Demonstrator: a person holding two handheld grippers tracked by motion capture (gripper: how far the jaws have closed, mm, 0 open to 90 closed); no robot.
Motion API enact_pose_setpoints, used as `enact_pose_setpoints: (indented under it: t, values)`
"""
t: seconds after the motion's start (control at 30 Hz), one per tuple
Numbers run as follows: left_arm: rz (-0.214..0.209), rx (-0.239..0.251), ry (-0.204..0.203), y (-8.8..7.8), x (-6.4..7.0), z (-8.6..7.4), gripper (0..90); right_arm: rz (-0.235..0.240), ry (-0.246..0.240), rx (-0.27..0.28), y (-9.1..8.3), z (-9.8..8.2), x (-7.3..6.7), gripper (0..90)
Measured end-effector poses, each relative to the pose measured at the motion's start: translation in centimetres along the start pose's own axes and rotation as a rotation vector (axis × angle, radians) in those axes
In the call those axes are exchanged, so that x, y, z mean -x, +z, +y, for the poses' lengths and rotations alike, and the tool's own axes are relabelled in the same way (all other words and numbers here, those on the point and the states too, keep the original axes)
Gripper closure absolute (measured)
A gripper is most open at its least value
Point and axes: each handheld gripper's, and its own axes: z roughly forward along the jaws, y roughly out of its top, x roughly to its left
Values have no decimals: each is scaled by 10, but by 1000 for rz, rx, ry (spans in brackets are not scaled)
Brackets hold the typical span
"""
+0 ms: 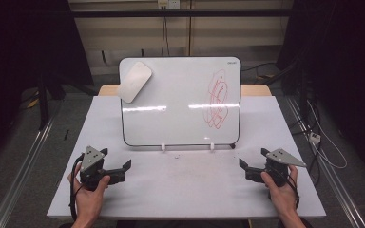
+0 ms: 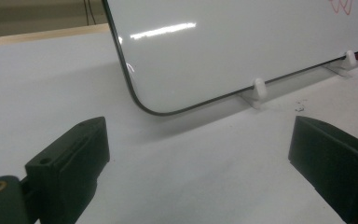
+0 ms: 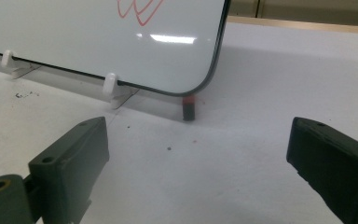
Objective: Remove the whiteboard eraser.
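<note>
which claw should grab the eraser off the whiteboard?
Left. The eraser sits at the whiteboard's upper-left corner, on the left claw's side; the right claw would have to cross over. Both open.

Left claw (image 1: pixel 120 169) jaws spread wide, right claw (image 1: pixel 245 169) likewise, each apparently hand-held low

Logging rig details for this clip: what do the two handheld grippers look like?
Both are black, blocky two-jaw tools. The left gripper and right gripper each carry a grey three-cornered plate with small holes on top. A black cable trails from the left one. The gripper views show a brass-coloured ring at one jaw's base. No sleeves show.
</note>
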Motion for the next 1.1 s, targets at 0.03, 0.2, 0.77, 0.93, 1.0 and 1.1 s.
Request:
enact_pose_setpoints:
  t: [0.03,0.2,0.77,0.93,1.0,1.1]
  values:
    - [0,0,0,0,0,0,51,0,6,-3,0,0,0,54]
    - [45,6,44,2,0,1,49,3,-1,-8,0,0,0,54]
    - [-21,-31,24,10,-12,30,51,5,-3,-23,3,-1,0,55]
    - [-18,-25,42,14,-17,53,51,3,-6,-29,3,-1,-1,55]
    - [-16,-22,48,16,-17,56,51,3,-5,-29,2,-1,-1,55]
    - [-7,-18,91,22,-17,67,48,2,-2,-29,2,-1,-1,55]
